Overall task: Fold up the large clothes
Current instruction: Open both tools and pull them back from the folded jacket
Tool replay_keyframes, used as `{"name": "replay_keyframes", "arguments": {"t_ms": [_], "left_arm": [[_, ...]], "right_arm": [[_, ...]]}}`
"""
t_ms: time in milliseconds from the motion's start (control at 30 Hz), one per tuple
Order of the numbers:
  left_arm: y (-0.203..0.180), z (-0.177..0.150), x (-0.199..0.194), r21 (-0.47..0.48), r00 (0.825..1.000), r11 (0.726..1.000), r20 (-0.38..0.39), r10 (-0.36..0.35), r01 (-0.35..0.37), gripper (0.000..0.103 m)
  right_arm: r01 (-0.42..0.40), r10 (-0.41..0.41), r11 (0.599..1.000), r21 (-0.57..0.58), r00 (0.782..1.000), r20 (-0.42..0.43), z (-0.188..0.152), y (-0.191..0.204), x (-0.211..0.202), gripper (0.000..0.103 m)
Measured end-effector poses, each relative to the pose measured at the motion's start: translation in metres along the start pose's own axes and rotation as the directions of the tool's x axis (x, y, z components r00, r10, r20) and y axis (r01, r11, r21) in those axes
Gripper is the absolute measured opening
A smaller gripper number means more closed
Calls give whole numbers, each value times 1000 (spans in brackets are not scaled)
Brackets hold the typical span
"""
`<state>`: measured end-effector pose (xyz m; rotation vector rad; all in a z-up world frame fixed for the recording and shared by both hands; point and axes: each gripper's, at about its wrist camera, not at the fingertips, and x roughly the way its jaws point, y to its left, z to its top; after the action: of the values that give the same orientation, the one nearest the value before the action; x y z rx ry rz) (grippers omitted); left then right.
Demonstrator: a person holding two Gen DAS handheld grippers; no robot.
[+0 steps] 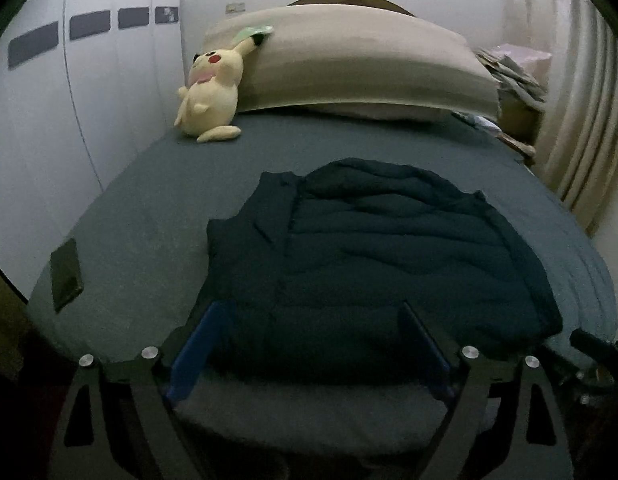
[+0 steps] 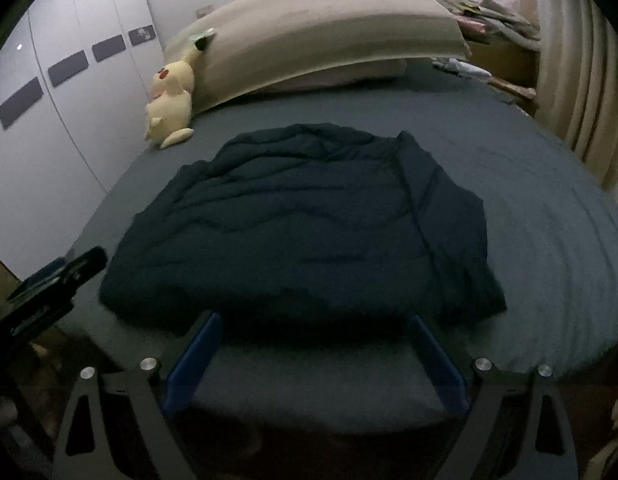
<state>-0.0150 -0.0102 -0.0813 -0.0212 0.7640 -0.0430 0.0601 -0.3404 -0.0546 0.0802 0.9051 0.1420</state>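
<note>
A dark navy padded jacket [image 1: 381, 256] lies spread on the grey-blue bed [image 1: 141, 220], with both side parts folded in over the middle. It also shows in the right wrist view [image 2: 309, 224]. My left gripper [image 1: 309, 312] is open and empty, its blue fingers [image 1: 197, 348] hovering over the jacket's near hem. My right gripper [image 2: 315, 324] is open and empty, just short of the near hem. The left gripper's body shows at the left of the right wrist view [image 2: 57, 280].
A yellow plush toy [image 1: 213, 92] leans on a long beige pillow [image 1: 357, 64] at the bed's head. A dark phone [image 1: 67, 274] lies on the bed at the left. White wardrobe doors [image 1: 69, 100] stand left, curtains [image 1: 581, 120] and a cluttered stand [image 1: 513, 76] right.
</note>
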Motion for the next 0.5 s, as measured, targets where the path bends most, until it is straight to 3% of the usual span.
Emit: {"name": "replay_keyframes", "arguments": {"t_ms": [233,500], "left_arm": [[-9,0,-22,18,1000,1000,23,5,-6,91],[-13,1,-34,20,998,1000,59,15,-16,91]], "right_arm": [[79,-77,997,-19,992,101,-19,7,-31,96],[99,-93,994,-54,990,106,-17,12,-34,96]]}}
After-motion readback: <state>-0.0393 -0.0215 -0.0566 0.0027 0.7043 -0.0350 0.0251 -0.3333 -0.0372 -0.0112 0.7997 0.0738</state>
